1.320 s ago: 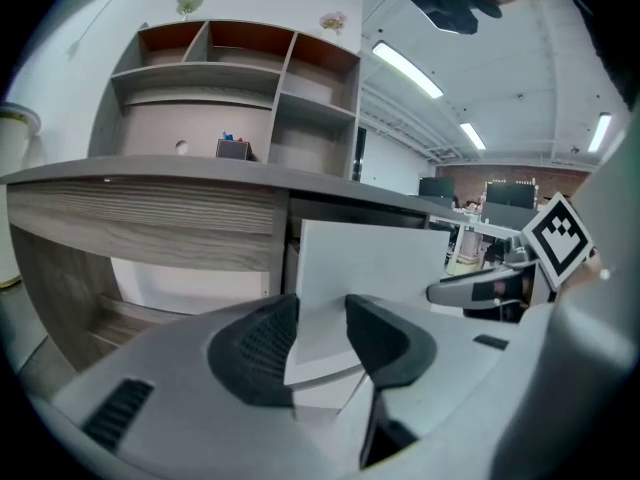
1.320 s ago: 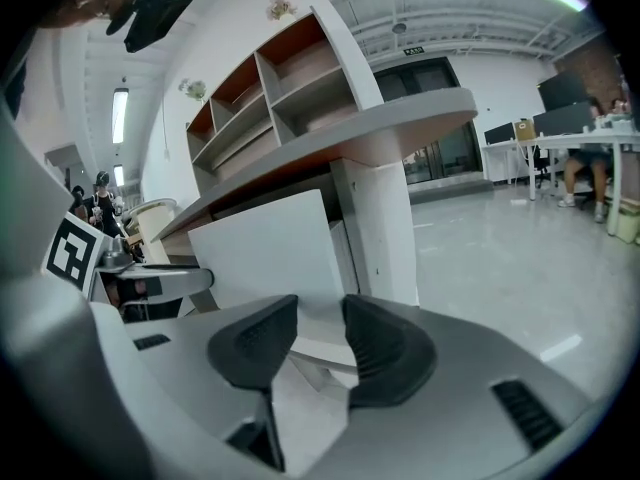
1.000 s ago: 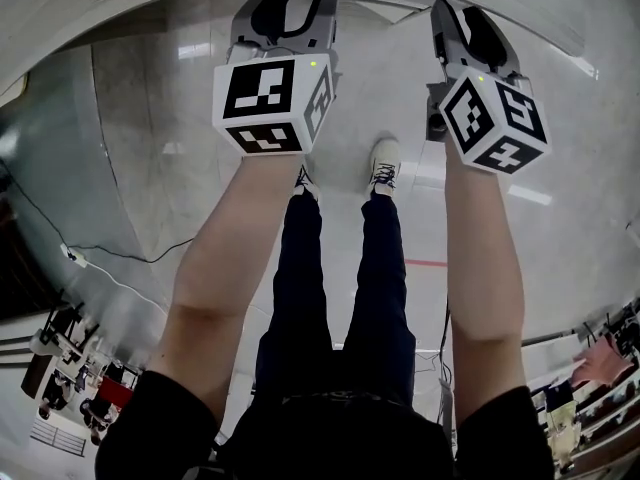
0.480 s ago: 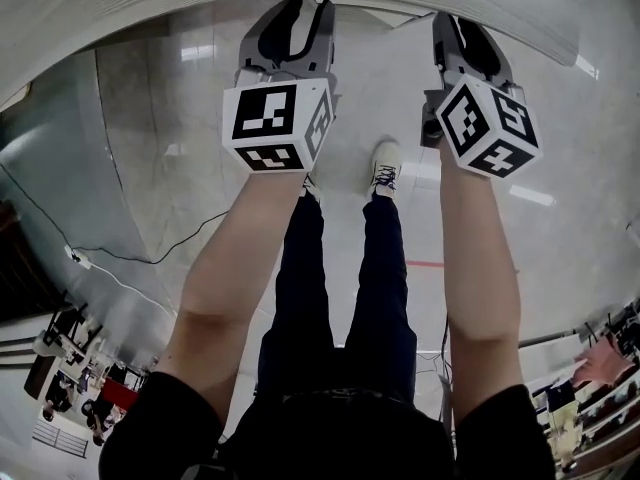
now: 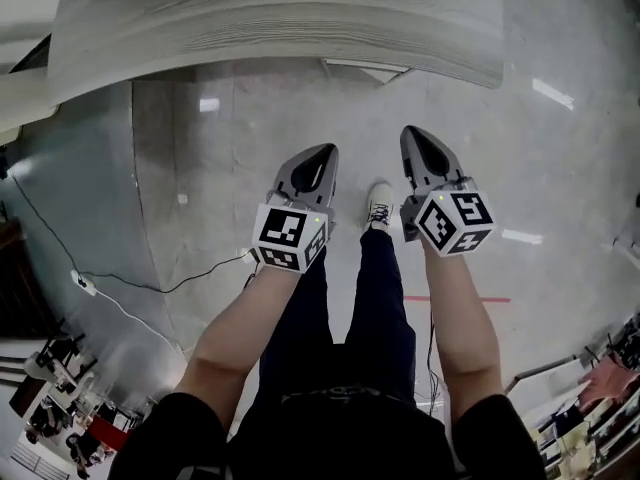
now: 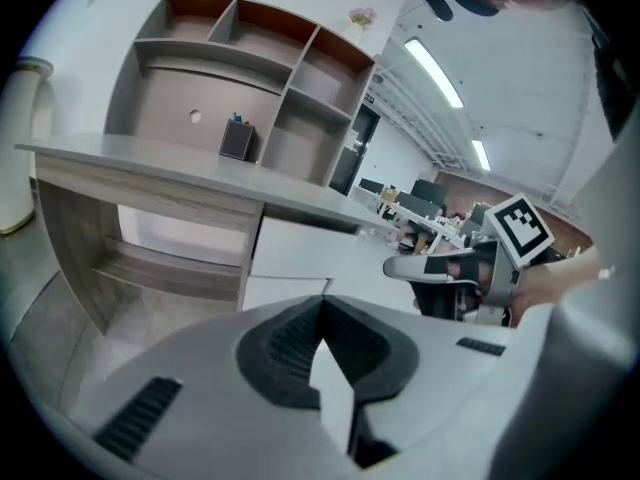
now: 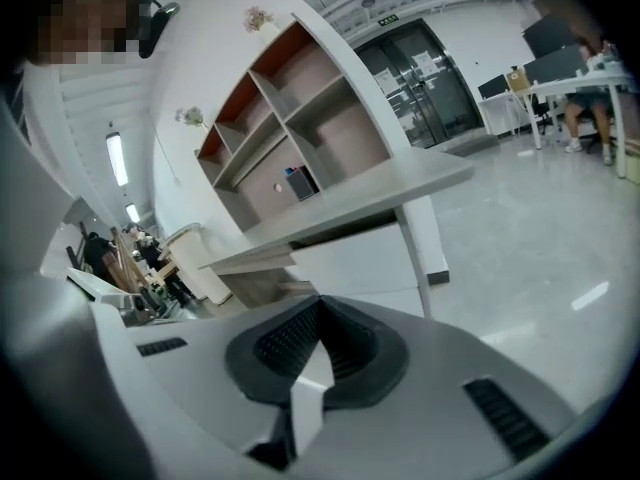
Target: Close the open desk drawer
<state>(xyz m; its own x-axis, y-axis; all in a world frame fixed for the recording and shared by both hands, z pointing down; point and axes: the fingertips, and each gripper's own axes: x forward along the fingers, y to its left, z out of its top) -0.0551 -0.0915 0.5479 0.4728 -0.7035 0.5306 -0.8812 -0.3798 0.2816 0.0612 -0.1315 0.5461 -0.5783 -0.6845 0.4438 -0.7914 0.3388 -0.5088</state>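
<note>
Both grippers are shut tight with nothing in them. The left gripper (image 5: 324, 152) and the right gripper (image 5: 411, 134) have just been closing, and their jaws now meet with no gap. They hang in the air over the floor, well apart from the desk (image 5: 280, 18).

The drawer (image 6: 290, 250) is the white front under the desk top. From here it looks pushed in, or very nearly, but I cannot tell if it is all the way in.

So the job now, I think, is to check it. Look at the white front and see if it sits even with the one below it. If it sticks out, step close again and put the shut tips on the middle of the front. Then push straight and slow, so it does not go in crooked or bang. Watch the cable (image 5: 130, 280) on the floor when stepping
</note>
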